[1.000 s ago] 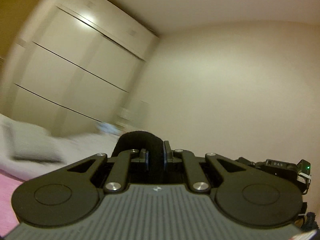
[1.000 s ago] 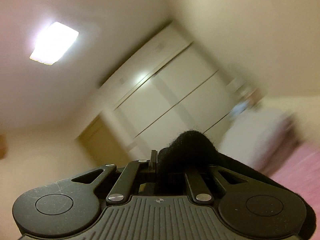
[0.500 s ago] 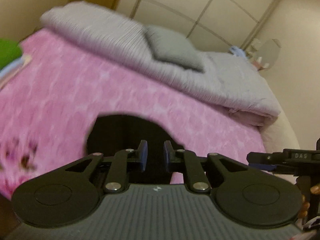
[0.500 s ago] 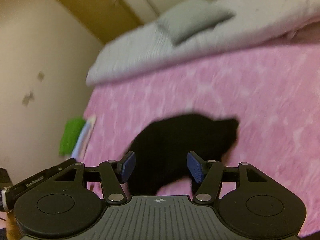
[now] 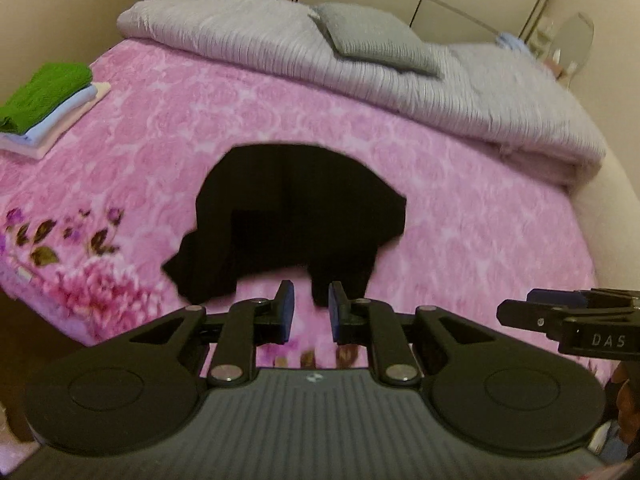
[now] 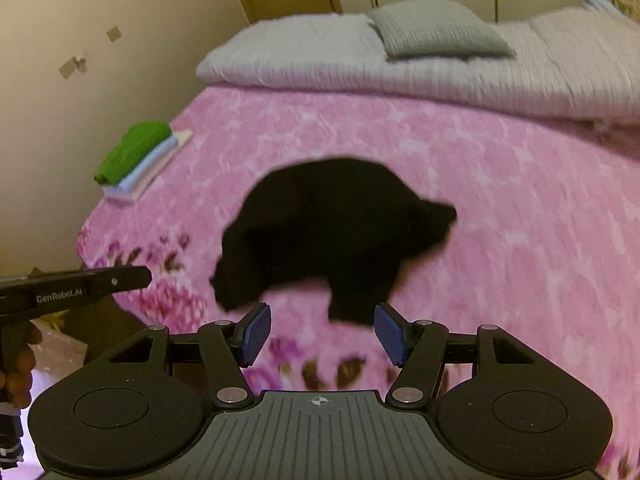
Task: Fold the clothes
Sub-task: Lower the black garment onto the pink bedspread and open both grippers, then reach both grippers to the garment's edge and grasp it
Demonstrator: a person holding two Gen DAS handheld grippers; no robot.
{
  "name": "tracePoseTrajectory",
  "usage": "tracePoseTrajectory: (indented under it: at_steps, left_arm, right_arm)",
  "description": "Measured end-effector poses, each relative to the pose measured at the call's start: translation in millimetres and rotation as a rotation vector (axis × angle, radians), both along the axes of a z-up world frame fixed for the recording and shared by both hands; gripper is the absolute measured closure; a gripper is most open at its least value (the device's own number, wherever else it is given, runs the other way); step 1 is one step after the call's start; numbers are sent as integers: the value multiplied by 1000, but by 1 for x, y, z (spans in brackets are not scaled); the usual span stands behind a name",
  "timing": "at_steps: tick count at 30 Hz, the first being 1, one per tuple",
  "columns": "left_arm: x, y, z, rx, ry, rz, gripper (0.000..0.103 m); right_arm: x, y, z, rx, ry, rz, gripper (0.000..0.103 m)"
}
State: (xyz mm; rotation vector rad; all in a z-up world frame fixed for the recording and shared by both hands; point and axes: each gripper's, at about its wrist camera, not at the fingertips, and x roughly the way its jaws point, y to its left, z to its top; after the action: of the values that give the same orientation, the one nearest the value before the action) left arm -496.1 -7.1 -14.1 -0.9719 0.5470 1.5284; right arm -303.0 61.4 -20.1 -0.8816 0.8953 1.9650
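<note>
Your black garment [image 5: 296, 216] lies loose in the middle of the pink bedspread [image 5: 480, 240], rumpled rather than spread flat, with two dark flaps hanging toward you at its near edge. That looks like a sensible spot for it: there is bare bedspread on every side, so you have room to pull it flat before folding.

Your left gripper [image 5: 311, 312] hovers just short of the garment's near edge, its jaws a narrow gap apart and holding nothing. Your right gripper [image 6: 322, 334] hangs beside it, jaws spread wide and likewise empty, with one dark flap showing between them. Neither touches the cloth, as far as these views tell.

The finished stack [image 6: 138, 160], green on top of pale blue and cream, sits at the far left edge of the bed, well apart from the garment, so it should stay clear of your work. The grey duvet [image 5: 360, 60] and pillow [image 5: 380, 40] are bundled at the head of the bed, also out of the way.

My judgement: folding proper has not begun on this piece; straightening comes first.
</note>
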Motion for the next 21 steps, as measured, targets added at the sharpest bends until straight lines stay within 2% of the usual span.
tracePoseTrajectory:
  at_steps: [3, 9, 16, 21]
  left_arm:
    - [19, -19, 5, -16, 27, 7, 89]
    - [42, -47, 19, 4, 105, 28, 87]
    - [52, -68, 27, 10, 137, 58, 87]
    - [55, -68, 30, 10, 148, 50, 87]
  right_arm:
    - [16, -11, 5, -3, -2, 12, 42]
    - [37, -36, 22, 44, 23, 39, 42]
    - [44, -57, 23, 61, 41, 79, 42]
    - [45, -64, 24, 70, 57, 86, 42]
